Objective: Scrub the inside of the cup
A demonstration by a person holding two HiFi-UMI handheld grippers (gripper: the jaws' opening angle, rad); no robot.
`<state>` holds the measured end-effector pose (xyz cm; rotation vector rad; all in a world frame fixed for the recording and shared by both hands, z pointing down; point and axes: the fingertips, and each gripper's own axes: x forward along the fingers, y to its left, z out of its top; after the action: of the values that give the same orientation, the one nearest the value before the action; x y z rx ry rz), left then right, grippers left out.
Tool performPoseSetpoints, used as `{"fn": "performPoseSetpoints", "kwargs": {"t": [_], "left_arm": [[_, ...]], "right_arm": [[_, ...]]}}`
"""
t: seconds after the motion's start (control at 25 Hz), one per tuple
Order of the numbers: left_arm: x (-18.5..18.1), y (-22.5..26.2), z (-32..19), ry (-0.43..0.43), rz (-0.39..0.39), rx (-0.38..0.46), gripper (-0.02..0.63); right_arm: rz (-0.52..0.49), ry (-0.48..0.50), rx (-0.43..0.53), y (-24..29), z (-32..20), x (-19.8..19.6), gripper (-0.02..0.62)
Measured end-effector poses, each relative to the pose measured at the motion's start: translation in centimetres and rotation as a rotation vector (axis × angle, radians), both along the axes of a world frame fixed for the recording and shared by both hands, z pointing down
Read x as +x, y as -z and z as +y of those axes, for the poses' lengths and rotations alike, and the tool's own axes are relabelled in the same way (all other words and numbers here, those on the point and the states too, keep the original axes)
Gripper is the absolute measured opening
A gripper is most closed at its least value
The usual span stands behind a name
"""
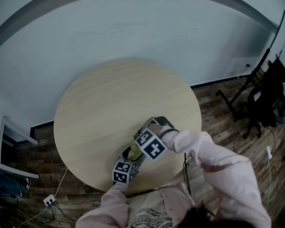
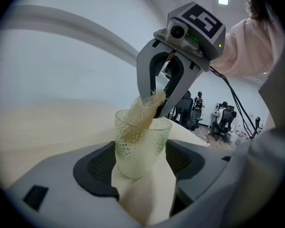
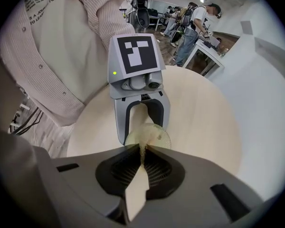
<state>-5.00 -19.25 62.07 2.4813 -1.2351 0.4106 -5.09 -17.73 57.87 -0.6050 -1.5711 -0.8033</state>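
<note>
A: Where is the cup (image 2: 141, 146)?

B: Upright, low over the near edge of the table (image 1: 109, 99), close to the person. I cannot tell whether its base touches the wood. It is clear, with a honeycomb pattern on its wall.

A: What holds it?

B: The left gripper (image 2: 141, 161). Its jaws stand wide, one pad pressed on each side of the cup's lower half.

A: And inside it?

B: A tan mesh scrubber (image 2: 143, 112) hangs down past the rim, against the wall on the left in the left gripper view.

A: Who has the scrubber?

B: The right gripper (image 3: 141, 151). It points down over the cup's mouth, jaws pressed together and pinching the scrubber's top.

A: Anything around them?

B: The marker cubes sit side by side in the head view. A pink sleeve (image 1: 218, 160) reaches in from the right. The table is round and pale, on a wood floor (image 1: 213, 99).
</note>
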Motion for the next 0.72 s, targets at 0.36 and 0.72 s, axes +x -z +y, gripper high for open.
{"fn": "performPoseSetpoints", "kwargs": {"t": [0.36,0.72], "left_arm": [[0.4,0.0,0.0,-0.006,-0.002,0.003,0.336],[1.0,0.0,0.0,-0.013,-0.014,0.004,0.334]], "right_arm": [[0.037,-0.073,-0.028,-1.0,-0.5,0.5,0.023],[0.077,-0.221,-0.095,-1.5,-0.5,0.9,0.023]]}}
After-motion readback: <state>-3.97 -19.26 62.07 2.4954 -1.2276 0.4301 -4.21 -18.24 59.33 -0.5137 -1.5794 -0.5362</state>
